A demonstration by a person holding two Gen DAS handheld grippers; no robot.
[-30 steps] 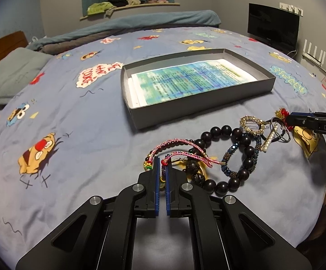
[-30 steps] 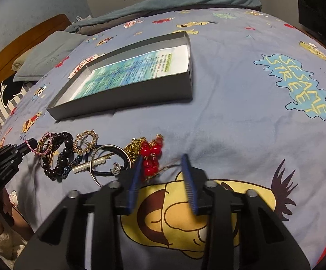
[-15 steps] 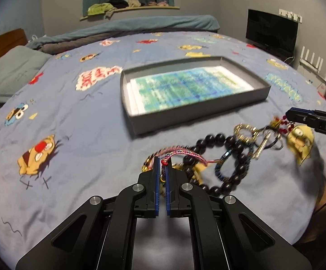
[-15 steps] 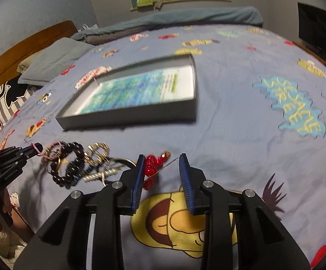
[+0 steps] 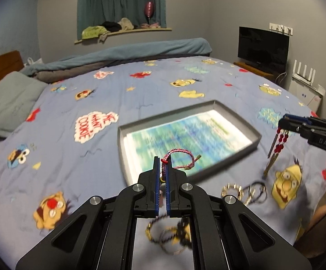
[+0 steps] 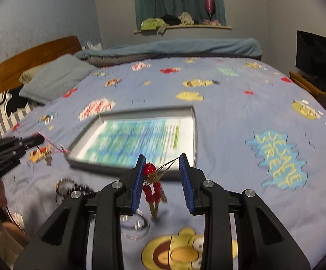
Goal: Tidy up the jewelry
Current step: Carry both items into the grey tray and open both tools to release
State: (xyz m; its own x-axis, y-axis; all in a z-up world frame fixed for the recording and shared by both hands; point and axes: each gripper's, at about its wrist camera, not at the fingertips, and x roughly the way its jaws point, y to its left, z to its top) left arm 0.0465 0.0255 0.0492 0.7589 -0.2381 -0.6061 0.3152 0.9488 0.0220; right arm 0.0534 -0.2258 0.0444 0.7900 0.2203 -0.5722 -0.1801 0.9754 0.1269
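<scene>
- The left gripper, at the lower centre of the left view, has its jaws pressed together on a pink braided cord bracelet; the cord loops up and to the right above the fingertips, in front of the tray.
- In the right view the same gripper sits at the left edge with the cord trailing from its tip.
- The right gripper, at the lower centre of its view, has jaws set partly apart; a gold and red bead piece is strung across the gap, gold threads reaching the right finger, red beads hanging beside the left one.
- In the left view that gripper is at the right edge, and the bead piece dangles below its tip, clear of the bed.
- A grey tray with a printed sheet inside lies mid-frame on the blue cartoon bedspread.
- The other jewelry lies on the bedspread in the lower right of the left view, blurred; more shows between the gripper's arms.
- A TV stands at the upper right.
</scene>
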